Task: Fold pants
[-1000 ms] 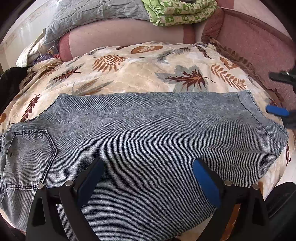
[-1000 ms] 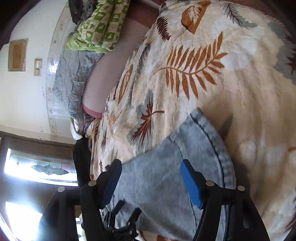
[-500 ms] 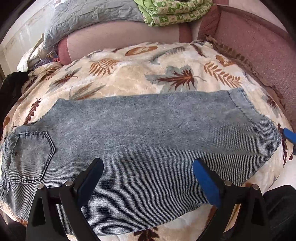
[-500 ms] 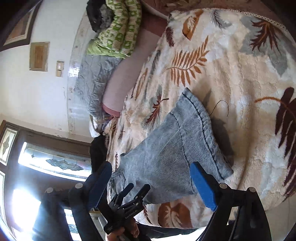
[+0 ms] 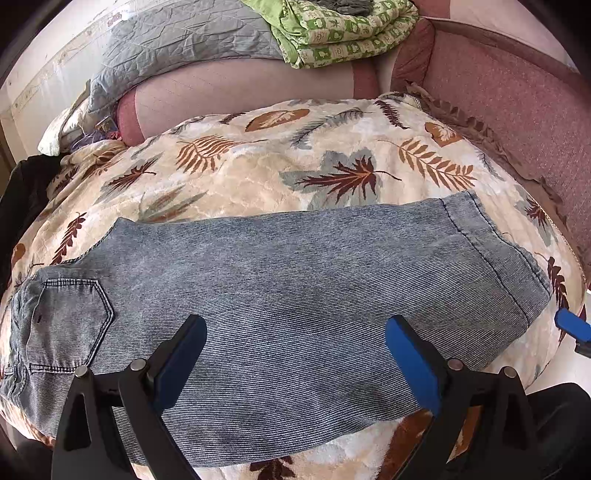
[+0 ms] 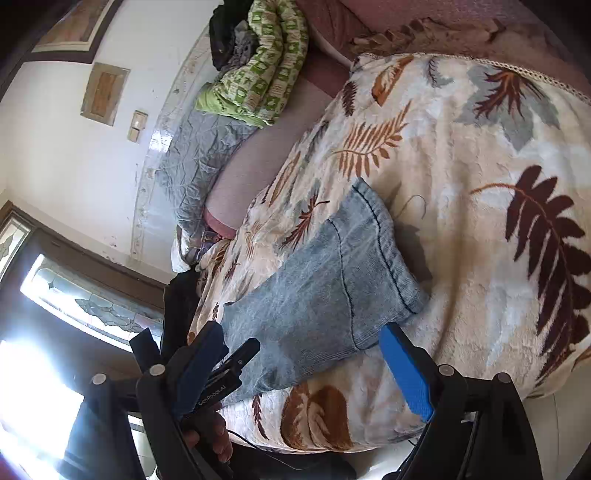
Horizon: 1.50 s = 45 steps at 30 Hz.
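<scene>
Light blue denim pants [image 5: 288, 295] lie flat on a leaf-patterned blanket [image 5: 258, 173], folded leg on leg, back pocket at the left, hem at the right. My left gripper [image 5: 295, 354] is open and empty, hovering above the near edge of the pants. My right gripper [image 6: 303, 365] is open and empty, just off the hem end of the pants [image 6: 332, 280]. One blue pad of the right gripper [image 5: 570, 325] shows at the right edge of the left wrist view. The left gripper [image 6: 221, 373] shows at lower left in the right wrist view.
A sofa backrest [image 5: 240, 88] rises behind the blanket, with a grey quilt [image 5: 177, 40] and a green patterned blanket [image 5: 343, 26] on top. A mauve armrest [image 5: 517, 96] is at the right. Dark clothing [image 5: 22, 192] lies at the left. A window [image 6: 55, 295] is beyond.
Both grippers have pulled back and up from the pants. The right gripper has moved off the hem toward the sofa's front edge. The pants have not moved.
</scene>
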### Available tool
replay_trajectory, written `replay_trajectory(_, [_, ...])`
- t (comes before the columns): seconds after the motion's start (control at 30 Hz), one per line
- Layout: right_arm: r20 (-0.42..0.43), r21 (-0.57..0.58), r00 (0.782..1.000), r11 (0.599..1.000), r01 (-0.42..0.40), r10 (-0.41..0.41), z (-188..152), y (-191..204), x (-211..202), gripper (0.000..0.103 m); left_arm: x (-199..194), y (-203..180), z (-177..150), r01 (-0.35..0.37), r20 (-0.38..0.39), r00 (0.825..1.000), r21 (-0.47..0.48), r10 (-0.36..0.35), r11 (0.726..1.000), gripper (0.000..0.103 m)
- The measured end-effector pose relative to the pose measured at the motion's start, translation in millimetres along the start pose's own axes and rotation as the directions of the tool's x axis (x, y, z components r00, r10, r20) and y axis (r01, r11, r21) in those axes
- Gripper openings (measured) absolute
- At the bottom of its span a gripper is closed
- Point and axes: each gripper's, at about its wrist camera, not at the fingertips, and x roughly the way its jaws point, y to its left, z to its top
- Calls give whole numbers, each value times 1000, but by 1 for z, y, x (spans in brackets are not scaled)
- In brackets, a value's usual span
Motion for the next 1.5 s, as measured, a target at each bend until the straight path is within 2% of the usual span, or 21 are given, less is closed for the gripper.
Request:
replay_trajectory(0.17, [-48,219,999,976,0,11,-7,-30,4,89,8,9,2,14,-17,1000,-48,-15,999,97])
replay_trajectory(0.23, [-32,257,999,966,23,-16,-5,-35,5,89,12,11,3,27,-25,999,-64,-28,998,97])
replay_trajectory(0.37, [-26,329,1000,944,12,-4,3,-41,14,89,15,13,6,34,-21,999,-80,-36,996,97])
replay_trajectory(0.6, [-8,436,1000,900,20,-19,11,-50,32,89,31,16,4,37,-58,997,-80,-41,996,97])
replay_trajectory(0.77, [54,457,998,889,7,-35,16,-52,32,89,35,19,2,44,-63,997,-85,-49,995,97])
replay_trajectory(0.9, [54,468,998,884,9,-39,18,-54,35,89,36,19,3,38,-61,997,-92,-44,995,97])
replay_trajectory(1.0, [41,432,997,901,38,-61,20,-49,38,90,32,16,5,41,-45,998,-99,-45,994,97])
replay_trajectory(1.1, [29,402,997,914,58,-76,20,-45,40,90,32,9,7,-14,-32,999,-68,12,998,97])
replay_trajectory(1.17, [21,379,996,922,76,-90,20,-42,42,90,43,4,6,-68,-76,995,-25,66,997,97])
replay_trajectory(1.3, [-8,290,986,943,163,-168,21,-27,47,89,42,5,6,-71,-85,994,-26,68,997,98])
replay_trajectory(1.4, [-19,253,978,946,205,-207,21,-21,50,88,23,11,9,-44,-29,999,-43,43,998,98])
replay_trajectory(1.5, [-16,259,977,943,209,-212,20,-21,49,85,9,23,6,-65,24,998,-54,66,996,98])
